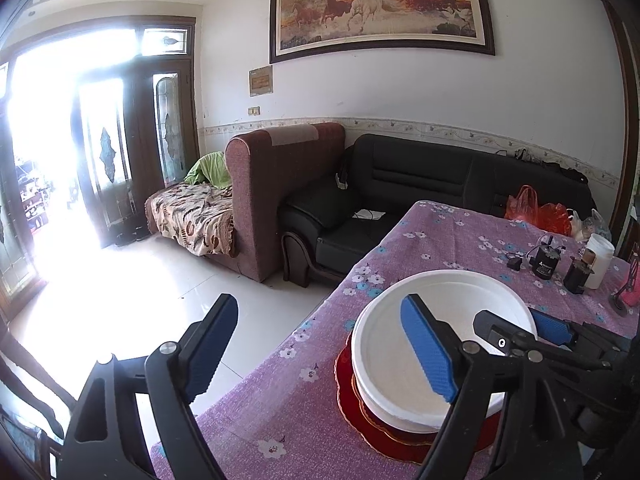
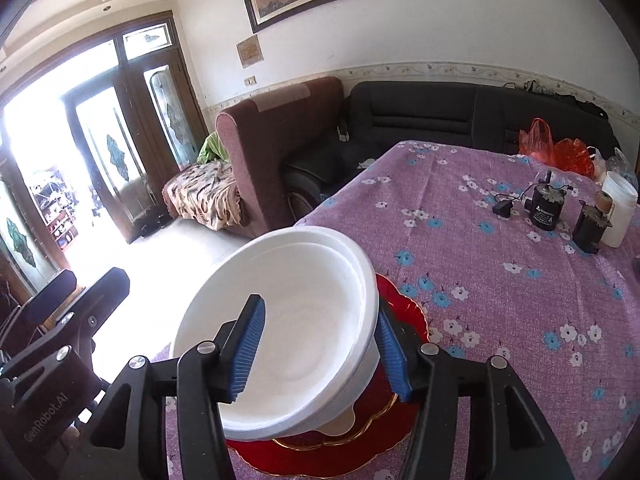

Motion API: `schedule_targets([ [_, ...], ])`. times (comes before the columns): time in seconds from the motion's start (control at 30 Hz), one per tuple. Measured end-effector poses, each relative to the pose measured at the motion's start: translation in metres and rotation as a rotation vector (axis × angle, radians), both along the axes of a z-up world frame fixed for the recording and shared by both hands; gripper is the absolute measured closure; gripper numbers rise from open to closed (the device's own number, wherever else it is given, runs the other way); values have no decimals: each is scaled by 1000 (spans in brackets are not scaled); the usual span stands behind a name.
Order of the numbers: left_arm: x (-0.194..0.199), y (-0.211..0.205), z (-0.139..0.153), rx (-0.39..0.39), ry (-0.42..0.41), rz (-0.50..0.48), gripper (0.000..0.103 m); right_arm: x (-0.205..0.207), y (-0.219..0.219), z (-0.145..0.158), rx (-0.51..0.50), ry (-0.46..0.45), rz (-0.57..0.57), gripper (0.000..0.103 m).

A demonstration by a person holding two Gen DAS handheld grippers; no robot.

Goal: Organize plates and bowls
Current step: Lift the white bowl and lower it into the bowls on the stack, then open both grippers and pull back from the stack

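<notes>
Left claw (image 1: 320,344) released; right claw (image 2: 320,354) released astride white bowls (image 2: 288,320); right view alone shows nesting.

Table (image 2: 500,300): covered edge to edge by a purple cloth (image 2: 472,240) printed with white and blue flowers.

Near corner: a red plate with scalloped gilt rim (image 2: 404,312) lies flat on the cloth and carries a smaller gilt-edged plate and the white bowls; only the red plate touches the cloth.

Far right side, grouped close together: a black cylindrical device with white label (image 2: 545,210); a small black plug on a cord (image 2: 502,208) just left of it; a dark, smaller container (image 2: 587,228); a white plastic jar (image 2: 618,208) beside that.

Far edge: red-orange plastic bags (image 2: 556,148) and clear bags (image 2: 618,164), bunched.
</notes>
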State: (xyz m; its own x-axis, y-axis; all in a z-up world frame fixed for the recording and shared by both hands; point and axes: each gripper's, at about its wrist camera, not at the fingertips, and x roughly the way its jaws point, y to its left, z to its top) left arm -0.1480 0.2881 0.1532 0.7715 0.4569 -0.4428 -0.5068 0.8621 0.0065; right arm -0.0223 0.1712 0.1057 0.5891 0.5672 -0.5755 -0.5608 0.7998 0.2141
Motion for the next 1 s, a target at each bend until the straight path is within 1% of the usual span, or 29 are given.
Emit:
schedule_targets([
  [0.13, -11, -8, 5, 7, -26, -8, 16, -12, -16, 7, 29, -19, -8, 38],
  [0.3, -23, -23, 14, 19, -61, -21, 15, -32, -42, 5, 55, -25, -24, 37],
  [0.37, -29, -30, 17, 26, -82, -19, 11, -43, -52, 3, 57, -37, -32, 36],
  [0.53, -50, -44, 27, 50, -169, 23, 1, -70, -75, 0, 57, -81, -66, 29],
  [0.63, -58, -50, 30, 46, -204, 36, 0, -83, -84, -2, 43, -101, -83, 27],
  [0.73, -59, -53, 29, 33, -202, 51, 0, -92, -92, -4, 66, -94, -92, 25],
  [0.8, -58, -53, 26, 16, -196, 61, 0, -99, -98, -6, 98, -90, -106, 22],
  [0.87, -56, -54, 22, 16, -189, 77, 0, -104, -99, -9, 114, -84, -115, 21],
  [0.93, -55, -55, 18, 24, -174, 92, 0, -106, -96, -12, 106, -88, -108, 21],
  [1.0, -55, -56, 15, 19, -165, 92, 0, -111, -91, -13, 81, -111, -109, 21],
])
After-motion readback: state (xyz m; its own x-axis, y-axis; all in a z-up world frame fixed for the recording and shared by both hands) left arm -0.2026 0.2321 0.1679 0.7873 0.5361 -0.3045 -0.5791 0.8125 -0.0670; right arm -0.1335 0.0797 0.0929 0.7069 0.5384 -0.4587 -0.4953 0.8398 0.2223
